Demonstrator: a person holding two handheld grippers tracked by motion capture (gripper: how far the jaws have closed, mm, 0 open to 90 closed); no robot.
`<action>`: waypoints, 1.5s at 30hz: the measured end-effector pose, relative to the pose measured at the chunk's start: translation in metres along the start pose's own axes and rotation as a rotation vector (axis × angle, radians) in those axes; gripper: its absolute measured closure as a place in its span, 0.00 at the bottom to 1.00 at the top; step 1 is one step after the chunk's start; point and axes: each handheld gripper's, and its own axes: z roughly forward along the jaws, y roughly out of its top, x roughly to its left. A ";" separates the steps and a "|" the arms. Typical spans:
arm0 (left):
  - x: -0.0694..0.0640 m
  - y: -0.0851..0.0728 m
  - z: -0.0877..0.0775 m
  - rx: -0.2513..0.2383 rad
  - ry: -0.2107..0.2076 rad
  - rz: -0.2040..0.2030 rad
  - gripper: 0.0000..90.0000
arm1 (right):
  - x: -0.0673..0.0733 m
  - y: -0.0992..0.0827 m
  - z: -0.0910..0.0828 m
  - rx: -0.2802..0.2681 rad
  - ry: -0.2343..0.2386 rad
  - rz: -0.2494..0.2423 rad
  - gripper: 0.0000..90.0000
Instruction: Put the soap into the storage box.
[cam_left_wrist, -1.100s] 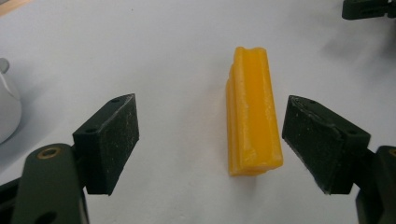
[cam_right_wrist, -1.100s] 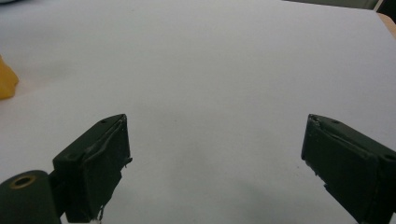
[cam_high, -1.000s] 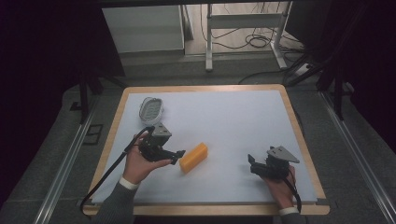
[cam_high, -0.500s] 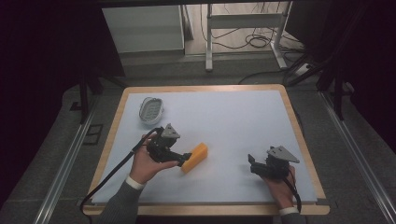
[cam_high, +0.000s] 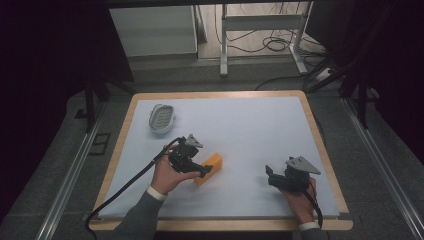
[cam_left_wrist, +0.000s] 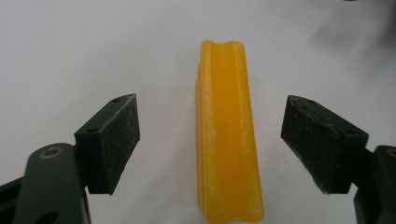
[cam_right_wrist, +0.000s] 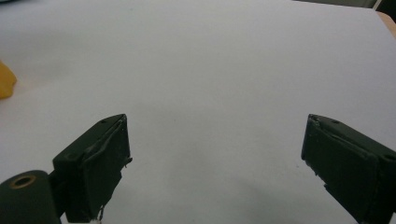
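Observation:
A yellow bar-shaped block (cam_high: 211, 166) (cam_left_wrist: 229, 140) lies flat on the white table mat (cam_high: 240, 130), left of the middle. My left gripper (cam_high: 202, 170) (cam_left_wrist: 215, 149) is open with its jaws on either side of the block, not touching it. In the left gripper view the block runs straight away between the two black pads (cam_left_wrist: 114, 140). My right gripper (cam_high: 270, 176) (cam_right_wrist: 215, 158) is open over bare mat near the front right, nothing between its jaws. One end of the yellow block (cam_right_wrist: 5, 79) peeks in at the far left of the right gripper view.
A white oval dish-like object with a ribbed inside (cam_high: 162, 118) rests at the back left of the mat. The mat has a wooden border (cam_high: 320, 135). Beyond the table are a white cabinet (cam_high: 155, 30), metal frame legs and cables on the floor.
My left gripper has moved right and forward along the block, so its jaws now straddle it. The right gripper has stayed in place.

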 end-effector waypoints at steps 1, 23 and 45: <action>0.000 0.000 0.002 0.009 0.006 0.004 0.22 | 0.000 0.000 0.000 0.000 0.000 0.000 0.09; -0.006 0.004 0.043 0.127 -0.001 -0.023 0.43 | -0.001 0.000 0.000 -0.001 -0.005 0.004 0.09; 0.002 0.001 0.036 0.127 -0.036 -0.012 0.68 | 0.001 0.000 -0.001 -0.006 -0.012 -0.007 0.09</action>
